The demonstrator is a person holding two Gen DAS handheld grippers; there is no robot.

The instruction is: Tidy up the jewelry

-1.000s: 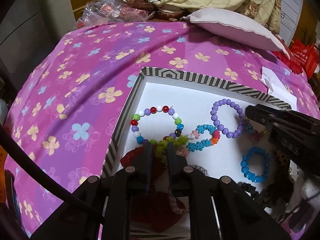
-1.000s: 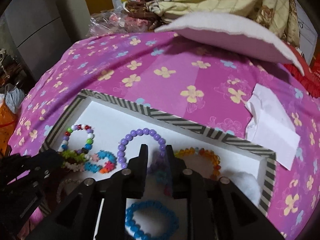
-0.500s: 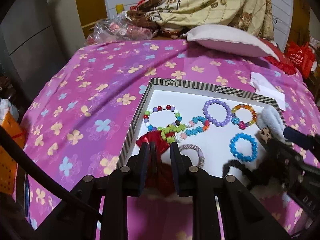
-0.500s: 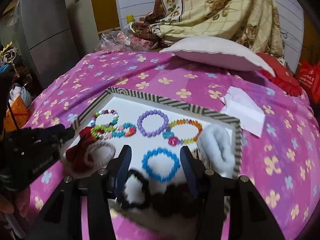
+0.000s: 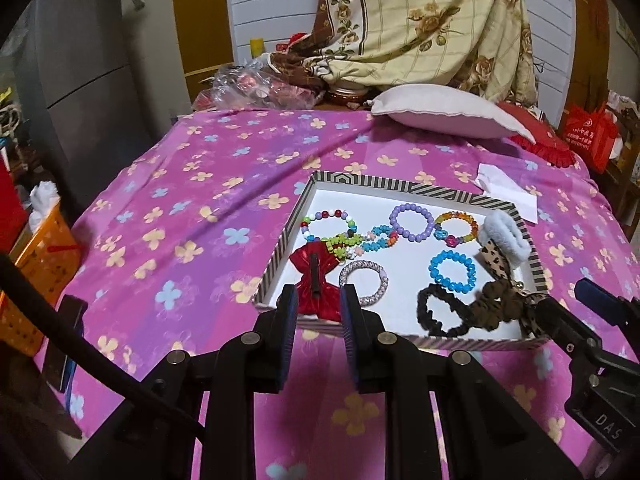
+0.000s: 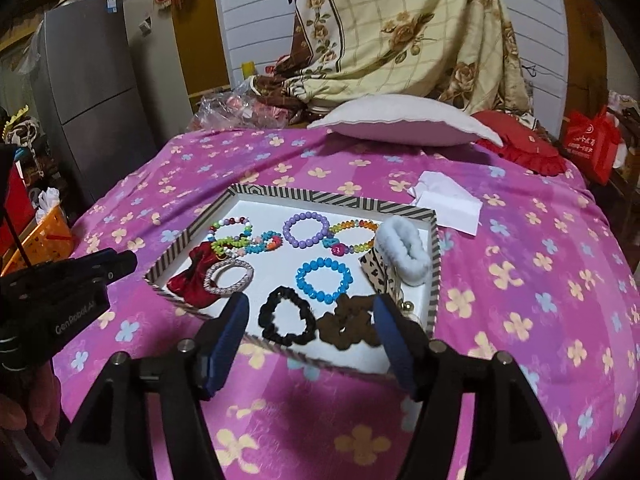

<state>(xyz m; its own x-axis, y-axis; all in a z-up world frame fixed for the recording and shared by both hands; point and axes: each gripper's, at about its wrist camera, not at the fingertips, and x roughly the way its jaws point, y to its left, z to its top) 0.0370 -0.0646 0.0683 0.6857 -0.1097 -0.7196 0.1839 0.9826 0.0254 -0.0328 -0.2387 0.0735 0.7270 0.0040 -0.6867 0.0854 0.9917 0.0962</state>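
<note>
A striped tray (image 5: 280,242) (image 6: 336,197) on the pink flowered bed holds several bead bracelets, among them a purple one (image 5: 412,223) (image 6: 305,230) and a blue one (image 5: 453,271) (image 6: 324,280). It also holds a red bow clip (image 5: 315,280) (image 6: 194,274), a black scrunchie (image 5: 442,314) (image 6: 286,316), a leopard scrunchie (image 6: 350,322) and a white fluffy scrunchie (image 5: 505,236) (image 6: 404,250). My left gripper (image 5: 318,312) is open and empty, above the tray's near edge by the red bow. My right gripper (image 6: 310,320) is wide open and empty, over the tray's near right part.
A white pillow (image 5: 448,112) and a folded quilt (image 5: 420,28) lie at the bed's far end. White paper (image 6: 448,200) lies right of the tray. An orange basket (image 5: 36,256) and a grey fridge (image 6: 96,92) stand left of the bed.
Both grippers have pulled back and up from inside the tray to its near edge. The right gripper has opened wide and the left a little. The jewelry stays in the tray.
</note>
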